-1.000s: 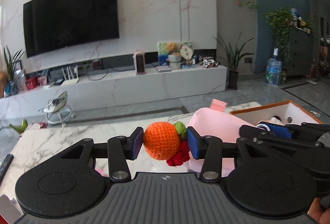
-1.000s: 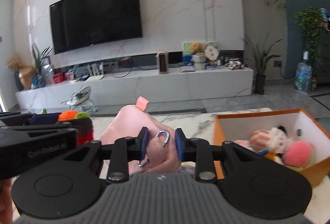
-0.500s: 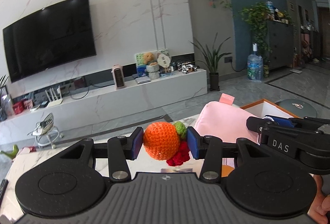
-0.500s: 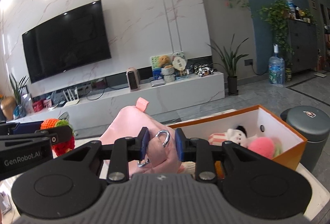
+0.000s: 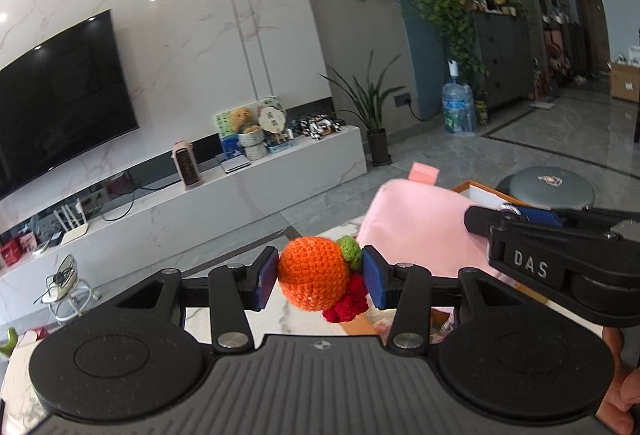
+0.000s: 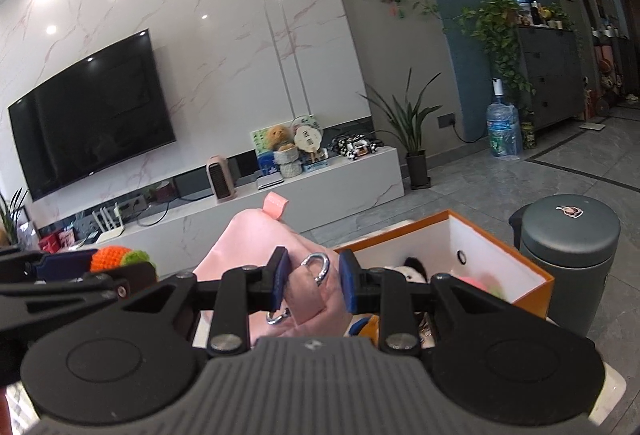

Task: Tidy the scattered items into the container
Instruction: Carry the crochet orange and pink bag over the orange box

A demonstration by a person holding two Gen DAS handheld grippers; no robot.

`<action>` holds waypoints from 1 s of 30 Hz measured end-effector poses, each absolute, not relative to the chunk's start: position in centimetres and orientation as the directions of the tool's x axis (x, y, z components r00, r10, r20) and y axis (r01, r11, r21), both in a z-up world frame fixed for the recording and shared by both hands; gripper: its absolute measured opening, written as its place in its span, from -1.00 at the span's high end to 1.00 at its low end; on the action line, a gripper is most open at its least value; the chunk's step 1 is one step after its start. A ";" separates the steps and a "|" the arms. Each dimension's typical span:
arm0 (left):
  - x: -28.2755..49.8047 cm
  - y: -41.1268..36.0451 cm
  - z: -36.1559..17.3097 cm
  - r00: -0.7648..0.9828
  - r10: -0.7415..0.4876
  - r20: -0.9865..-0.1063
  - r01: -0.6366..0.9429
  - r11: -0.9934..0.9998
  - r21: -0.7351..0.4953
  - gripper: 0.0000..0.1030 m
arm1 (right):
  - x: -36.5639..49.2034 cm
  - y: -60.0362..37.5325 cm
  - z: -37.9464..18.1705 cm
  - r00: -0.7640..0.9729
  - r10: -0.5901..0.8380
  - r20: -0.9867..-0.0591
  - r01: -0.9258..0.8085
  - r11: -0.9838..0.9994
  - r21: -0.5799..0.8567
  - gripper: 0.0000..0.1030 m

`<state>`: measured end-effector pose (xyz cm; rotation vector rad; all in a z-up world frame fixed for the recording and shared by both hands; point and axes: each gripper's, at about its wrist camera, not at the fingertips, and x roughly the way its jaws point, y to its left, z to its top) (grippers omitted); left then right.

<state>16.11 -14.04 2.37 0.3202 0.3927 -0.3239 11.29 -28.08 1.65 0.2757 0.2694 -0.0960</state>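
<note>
Jaws of the left gripper [image 5: 320, 281] stand narrowed and pinched on a crocheted orange toy [image 5: 313, 273], its blue pads [image 5: 265, 282] pressing the knitted ball from both sides, a green tuft and a red knitted cluster bulging out toward the right-hand pad. Across from it, the right gripper [image 6: 313, 285] has its jaws drawn close around a strap of a pink fabric bag [image 6: 256, 247], with a silver metal ring [image 6: 318, 267] standing up between the pads and a second metal loop hanging just below them. The bag rises beyond the right jaws and carries a small pink tab at its top.

Just right of and beyond the right gripper's jaws sits an orange box [image 6: 532, 277] with white inner walls, open at the top; soft toys [image 6: 412, 269] lie inside it, partly hidden by the gripper. A dark grey cylindrical bin [image 6: 568, 259] stands just beyond the box's far corner. From the left wrist view the bag fills the space to the right of the left jaws, with the box's rim showing behind it. Under both grippers lies a marble tabletop [image 5: 288, 317]. A wall-mounted television [image 6: 92, 115] hangs well beyond both pairs of jaws.
</note>
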 end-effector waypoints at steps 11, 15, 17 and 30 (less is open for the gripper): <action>19.8 -18.9 -1.2 0.834 -0.255 -0.489 0.433 0.853 0.293 -0.02 | 15.4 -32.8 -1.1 0.947 -0.159 -0.280 0.238 0.930 0.279 0.42; 21.1 -20.4 -2.8 0.816 -0.266 -0.513 0.460 0.837 0.297 -0.02 | 17.1 -35.2 -2.4 0.930 -0.214 -0.300 0.302 0.909 0.289 0.42; 21.5 -21.0 -3.4 0.808 -0.273 -0.522 0.473 0.828 0.300 -0.02 | 18.0 -36.0 -2.8 0.922 -0.231 -0.310 0.325 0.899 0.295 0.42; 22.6 -21.8 -6.1 0.779 -0.284 -0.559 0.505 0.812 0.291 -0.02 | 21.8 -37.9 -3.4 0.915 -0.215 -0.342 0.320 0.902 0.291 0.61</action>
